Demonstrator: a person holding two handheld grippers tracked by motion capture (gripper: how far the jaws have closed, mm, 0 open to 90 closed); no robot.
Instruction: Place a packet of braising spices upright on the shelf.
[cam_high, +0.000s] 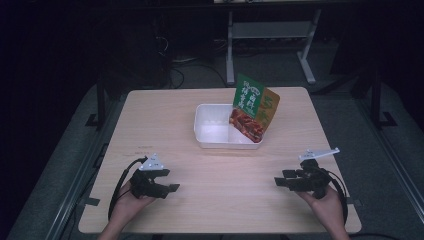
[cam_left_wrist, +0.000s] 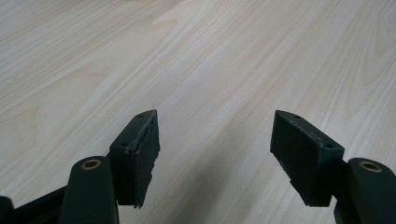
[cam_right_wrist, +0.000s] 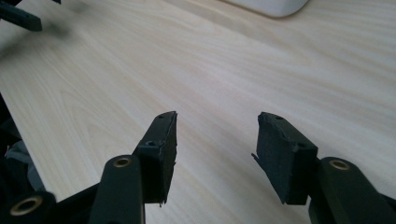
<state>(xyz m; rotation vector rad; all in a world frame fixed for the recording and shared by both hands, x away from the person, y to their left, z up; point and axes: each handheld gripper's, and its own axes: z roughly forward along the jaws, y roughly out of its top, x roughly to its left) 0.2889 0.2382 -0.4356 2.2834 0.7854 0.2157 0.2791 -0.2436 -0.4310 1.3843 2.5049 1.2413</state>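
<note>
**Both grippers idle, packet in tray**

At the table's near edge, left gripper (cam_high: 172, 187) and right gripper (cam_high: 276, 181) rest with jaws apart, empty. The green packet (cam_high: 252, 107) leans in the white tray (cam_high: 212, 131) at twelve o'clock; next probably a reach forward

Left gripper (cam_high: 172, 187): showing black body, grey three-cornered plate, black cable trailing; brass pivots
Right gripper (cam_high: 278, 182): wearing matching black frame, grey plate; chipped black pads (cam_right_wrist: 280, 144)
Forearms: showing bare, no sleeves
</note>
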